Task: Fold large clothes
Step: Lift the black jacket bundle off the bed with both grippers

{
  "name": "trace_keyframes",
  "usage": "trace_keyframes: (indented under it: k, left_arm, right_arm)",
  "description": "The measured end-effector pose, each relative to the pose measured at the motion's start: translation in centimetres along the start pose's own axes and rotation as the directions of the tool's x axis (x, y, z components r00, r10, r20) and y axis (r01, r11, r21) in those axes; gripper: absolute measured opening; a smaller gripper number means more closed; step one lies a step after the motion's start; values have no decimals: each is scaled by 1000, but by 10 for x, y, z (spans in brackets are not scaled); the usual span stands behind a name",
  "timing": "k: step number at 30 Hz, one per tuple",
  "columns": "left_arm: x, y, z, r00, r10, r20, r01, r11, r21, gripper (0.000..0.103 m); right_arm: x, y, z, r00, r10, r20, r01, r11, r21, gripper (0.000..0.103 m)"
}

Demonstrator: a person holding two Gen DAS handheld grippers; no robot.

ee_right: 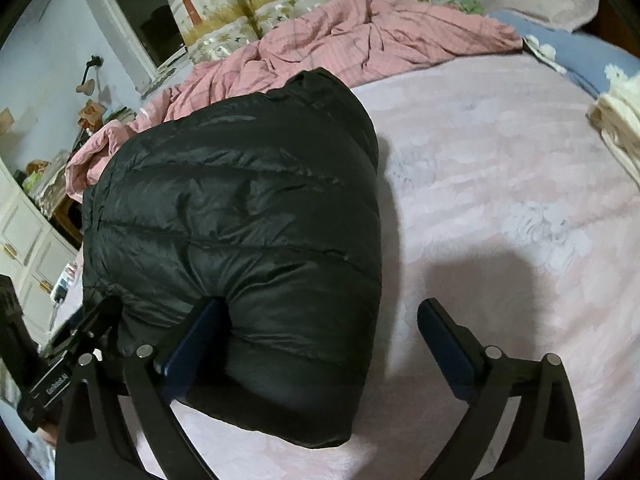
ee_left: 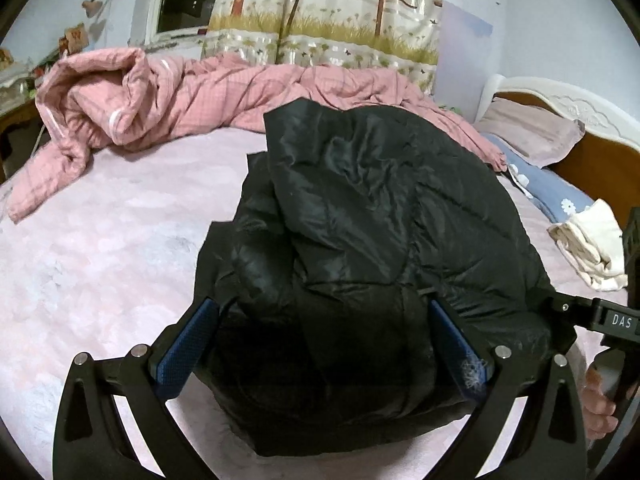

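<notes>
A black puffer jacket [ee_left: 380,200] lies in a thick bundle on the pink bed sheet [ee_left: 100,260]. My left gripper [ee_left: 324,312] stands open wide over its near end. The bulging fabric fills the gap between the blue pads [ee_left: 204,320], and the jacket also spreads past the right finger. In the right wrist view the jacket [ee_right: 240,200] shows its quilted back. My right gripper [ee_right: 324,312] is open at the jacket's near right corner. Its left finger dents the fabric and its right finger is over the bare sheet [ee_right: 500,220].
A crumpled pink quilt [ee_left: 160,96] runs along the far side of the bed. At the head end are a blue pillow [ee_left: 540,188], a folded white cloth [ee_left: 592,248] and the headboard [ee_left: 580,112]. White cabinets [ee_right: 24,236] stand beyond the bed's left edge.
</notes>
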State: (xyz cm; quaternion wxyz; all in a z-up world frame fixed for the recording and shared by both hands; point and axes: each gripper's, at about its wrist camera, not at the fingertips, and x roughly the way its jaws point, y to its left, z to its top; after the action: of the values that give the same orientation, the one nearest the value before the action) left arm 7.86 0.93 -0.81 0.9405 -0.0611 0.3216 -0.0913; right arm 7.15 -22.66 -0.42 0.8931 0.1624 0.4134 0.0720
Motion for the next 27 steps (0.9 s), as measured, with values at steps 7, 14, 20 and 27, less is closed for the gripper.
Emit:
trace_keyframes:
  k: [7, 14, 20, 27]
  left_arm:
    - [25, 23, 0, 980, -159, -116, 144, 981, -128, 103]
    - [34, 45, 0, 945, -282, -164, 234, 936, -261, 103]
    - [29, 63, 4, 939, -281, -197, 212, 926, -311, 103]
    - [44, 64, -13, 921, -326, -215, 228, 897, -379, 103]
  right_arm:
    - [4, -4, -1, 999, 49, -22, -49, 998, 35, 100]
    - [19, -22, -3, 979, 194, -70, -180, 969, 172, 100]
    - [24, -18, -2, 972, 214, -98, -198, 969, 151, 100]
    - [36, -13, -2, 969, 200, -144, -182, 975, 129, 103]
